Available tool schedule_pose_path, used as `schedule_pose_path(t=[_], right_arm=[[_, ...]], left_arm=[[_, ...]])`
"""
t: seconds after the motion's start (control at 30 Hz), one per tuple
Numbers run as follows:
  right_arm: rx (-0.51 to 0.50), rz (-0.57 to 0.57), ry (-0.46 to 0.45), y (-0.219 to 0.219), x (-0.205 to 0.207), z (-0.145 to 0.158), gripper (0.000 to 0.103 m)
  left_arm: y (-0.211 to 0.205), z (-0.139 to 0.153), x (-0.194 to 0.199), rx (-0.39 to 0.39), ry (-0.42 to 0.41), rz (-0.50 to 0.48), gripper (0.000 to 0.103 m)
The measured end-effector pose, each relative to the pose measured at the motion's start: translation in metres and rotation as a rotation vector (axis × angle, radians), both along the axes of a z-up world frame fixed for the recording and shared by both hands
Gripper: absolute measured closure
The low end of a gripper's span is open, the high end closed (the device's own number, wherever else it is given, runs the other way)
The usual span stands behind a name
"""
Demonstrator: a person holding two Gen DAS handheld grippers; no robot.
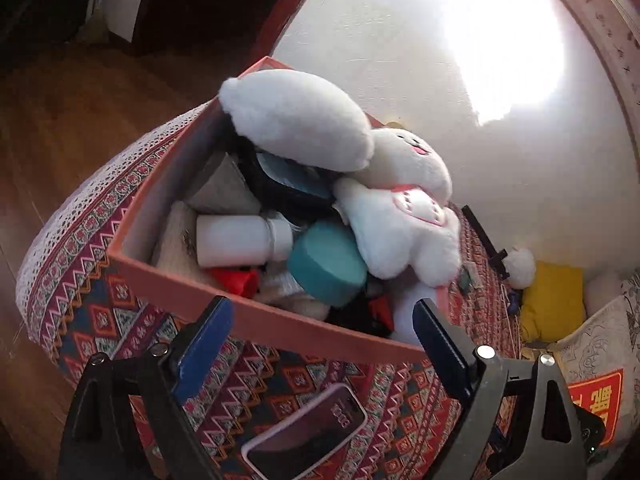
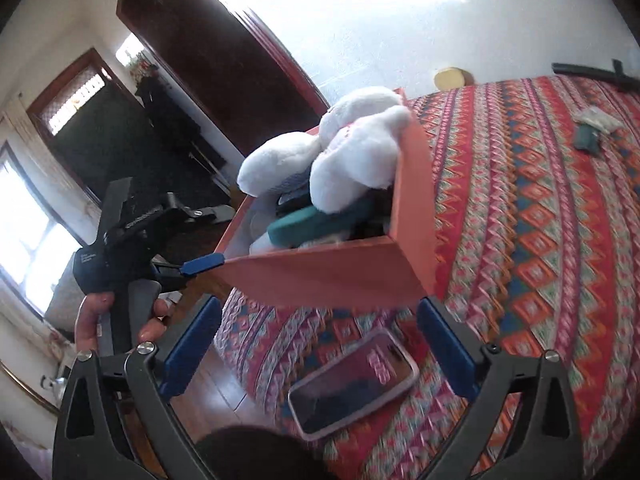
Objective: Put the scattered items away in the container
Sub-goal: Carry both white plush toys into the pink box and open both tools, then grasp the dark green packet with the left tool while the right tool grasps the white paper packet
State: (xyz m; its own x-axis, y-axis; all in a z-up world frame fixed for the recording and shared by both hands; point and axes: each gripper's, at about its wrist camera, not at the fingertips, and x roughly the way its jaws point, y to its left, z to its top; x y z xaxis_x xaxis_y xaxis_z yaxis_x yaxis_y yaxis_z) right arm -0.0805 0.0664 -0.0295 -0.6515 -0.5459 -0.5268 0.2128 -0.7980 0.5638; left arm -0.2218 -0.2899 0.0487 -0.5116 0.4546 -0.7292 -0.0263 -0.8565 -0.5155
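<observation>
Box (image 1: 224, 300) brimful, plush rabbit (image 1: 400, 232) heaped on top; left gripper (image 1: 324, 320) and right gripper (image 2: 318, 316) both wide open, empty, phone (image 2: 352, 384) still outside.

Sunlit white wall (image 1: 360, 40), wooden floor (image 1: 60, 128), dark door (image 2: 224, 72), patterned bedspread (image 2: 540, 220)

One box (image 1: 256, 312), one plush rabbit (image 1: 400, 220), one phone (image 1: 304, 432), two hand-held grippers.

Black tongs (image 1: 322, 344), blue pads (image 2: 192, 350), silver screws; white lettering on body.
</observation>
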Motion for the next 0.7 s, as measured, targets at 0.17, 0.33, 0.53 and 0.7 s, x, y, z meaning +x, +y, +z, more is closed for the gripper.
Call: schedule_pose_path(t=[0.17,0.33,0.53,0.7], right_arm=[[-0.049,-0.155,0.022,0.068,0.069,0.004,0.004],[-0.214,-0.384,-0.064,0.166,0.123,-0.018,0.004],[-0.687,-0.531,-0.132,0.297,0.147,-0.064,0.006],[-0.839,-0.586,-0.11,0.372,0.077,-0.081,0.012]], left_arm=[[0.067,0.015,0.068,-0.05,0.088,-0.102,0.009],[0.177,-0.009,0.101,-0.071,0.038,-0.328,0.008],[0.296,-0.031,0.07,0.116,-0.05,-0.477,0.008],[0.352,-0.075,-0.026,0.356,-0.219,-0.293,0.008]])
